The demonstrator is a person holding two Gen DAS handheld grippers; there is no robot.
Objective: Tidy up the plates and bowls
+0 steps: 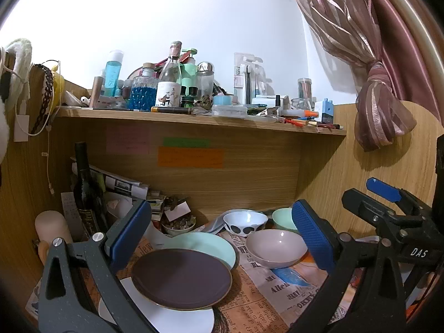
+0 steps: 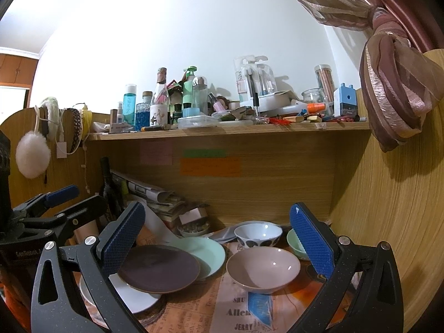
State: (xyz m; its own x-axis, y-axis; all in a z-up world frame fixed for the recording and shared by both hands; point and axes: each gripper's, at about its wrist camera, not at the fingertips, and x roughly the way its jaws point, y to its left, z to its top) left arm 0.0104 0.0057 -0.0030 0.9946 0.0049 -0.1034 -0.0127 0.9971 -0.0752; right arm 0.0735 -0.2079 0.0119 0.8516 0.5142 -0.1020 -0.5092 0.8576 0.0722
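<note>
On the newspaper-covered desk a dark brown plate (image 1: 181, 277) (image 2: 158, 267) lies on top of a white plate (image 1: 177, 319) (image 2: 133, 297) and overlaps a mint plate (image 1: 211, 247) (image 2: 208, 252). To their right sits a pale pink bowl (image 1: 276, 247) (image 2: 262, 266). Behind it stand a white bowl with black dots (image 1: 244, 222) (image 2: 256, 234) and a mint bowl (image 1: 283, 219) (image 2: 295, 242). My left gripper (image 1: 222, 236) (image 2: 77, 198) hangs open above the plates, holding nothing. My right gripper (image 2: 217, 240) (image 1: 363, 191) is open and empty too, to the right of the left one.
A dark wine bottle (image 1: 86, 183), stacked papers and a small dish of trinkets (image 1: 179, 224) crowd the back left. A shelf (image 1: 194, 113) crowded with bottles and stationery overhangs the desk. A wooden side panel (image 2: 388, 222) and a tied curtain (image 2: 396, 83) close the right side.
</note>
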